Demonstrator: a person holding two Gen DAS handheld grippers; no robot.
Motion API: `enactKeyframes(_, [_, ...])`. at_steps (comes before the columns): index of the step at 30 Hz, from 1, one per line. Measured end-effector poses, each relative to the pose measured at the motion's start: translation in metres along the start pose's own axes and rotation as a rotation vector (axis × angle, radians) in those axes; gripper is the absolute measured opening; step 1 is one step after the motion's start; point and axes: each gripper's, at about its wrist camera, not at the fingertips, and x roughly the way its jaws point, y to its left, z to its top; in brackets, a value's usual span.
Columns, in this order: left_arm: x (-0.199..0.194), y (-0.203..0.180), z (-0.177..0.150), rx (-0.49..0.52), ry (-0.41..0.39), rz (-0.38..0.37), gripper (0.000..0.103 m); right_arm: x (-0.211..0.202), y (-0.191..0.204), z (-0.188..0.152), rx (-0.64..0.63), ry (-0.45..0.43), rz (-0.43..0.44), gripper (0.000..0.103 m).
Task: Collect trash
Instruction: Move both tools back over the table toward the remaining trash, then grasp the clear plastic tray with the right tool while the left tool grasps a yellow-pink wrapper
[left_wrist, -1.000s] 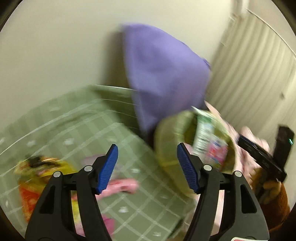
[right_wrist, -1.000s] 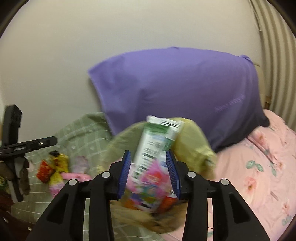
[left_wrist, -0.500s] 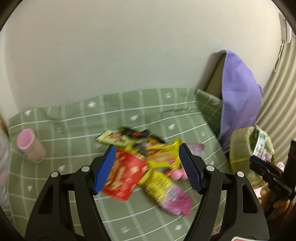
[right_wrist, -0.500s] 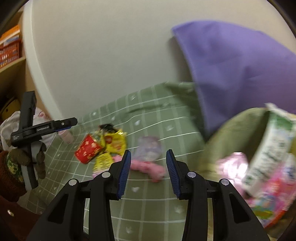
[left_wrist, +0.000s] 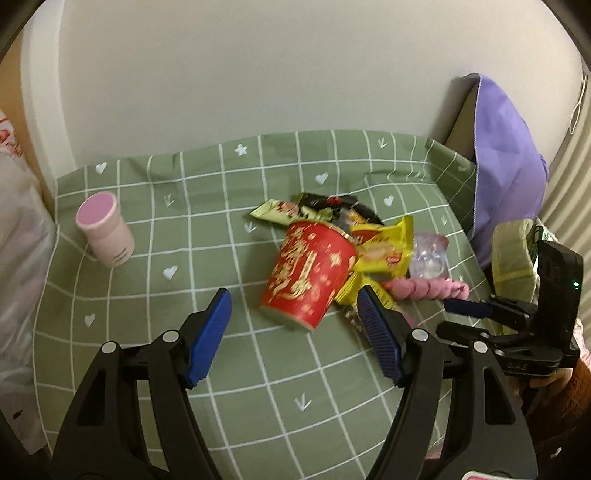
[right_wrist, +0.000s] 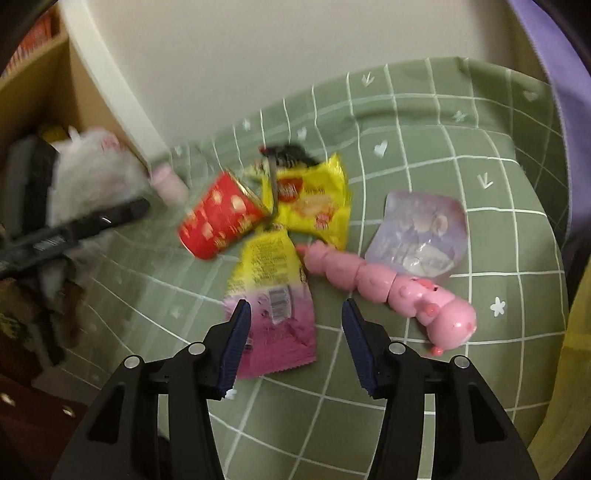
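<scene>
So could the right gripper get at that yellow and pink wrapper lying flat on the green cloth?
Probably yes. The right gripper, jaws opening and empty, points down at the yellow and pink wrapper, with nothing lying over its near end. The pink caterpillar toy sits clear to one side.

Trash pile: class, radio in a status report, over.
Left gripper open, empty, facing red cup. Right gripper opening, empty, over pink-yellow wrapper. Pink toy beside the wrappers.
</scene>
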Motion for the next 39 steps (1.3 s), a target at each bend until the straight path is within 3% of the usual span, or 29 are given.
enactKeyframes(3, [-0.005, 0.005, -0.002, -0.004, -0.007, 0.016, 0.067, -0.011, -0.005, 0.007, -0.004, -0.086, -0.154, 0.049])
enactKeyframes(6, [-0.007, 0.008, -0.002, -0.025, -0.015, 0.008, 0.067, -0.024, -0.024, 0.015, 0.07, -0.157, -0.265, 0.049])
enactKeyframes(11, [-0.001, -0.001, -0.006, -0.004, 0.014, -0.036, 0.067, -0.014, -0.057, 0.032, 0.121, -0.161, -0.311, 0.048])
enactKeyframes(15, [0.008, -0.008, -0.014, 0.014, 0.059, -0.071, 0.067, 0.0, -0.067, 0.051, 0.08, -0.153, -0.315, 0.048])
enactKeyframes(17, [0.011, -0.01, -0.017, 0.014, 0.071, -0.075, 0.067, 0.016, -0.073, 0.055, 0.075, -0.113, -0.295, 0.042])
enactKeyframes(19, [0.012, -0.012, -0.019, 0.02, 0.077, -0.074, 0.067, 0.027, -0.075, 0.055, 0.062, -0.063, -0.265, 0.021])
enactKeyframes(24, [0.011, -0.017, -0.02, 0.031, 0.076, -0.073, 0.067, 0.014, -0.062, 0.051, 0.041, -0.066, -0.212, 0.006])
enactKeyframes(32, [0.009, -0.026, -0.011, 0.036, 0.058, -0.104, 0.067, -0.049, -0.034, 0.06, 0.024, -0.197, -0.163, 0.004])
enactKeyframes(36, [0.019, -0.029, -0.009, 0.015, 0.093, -0.142, 0.067, -0.065, -0.028, 0.051, 0.025, -0.2, -0.169, 0.004])
enactKeyframes(39, [0.028, -0.031, -0.009, -0.007, 0.114, -0.128, 0.067, -0.073, -0.028, 0.031, 0.043, -0.18, -0.187, 0.004])
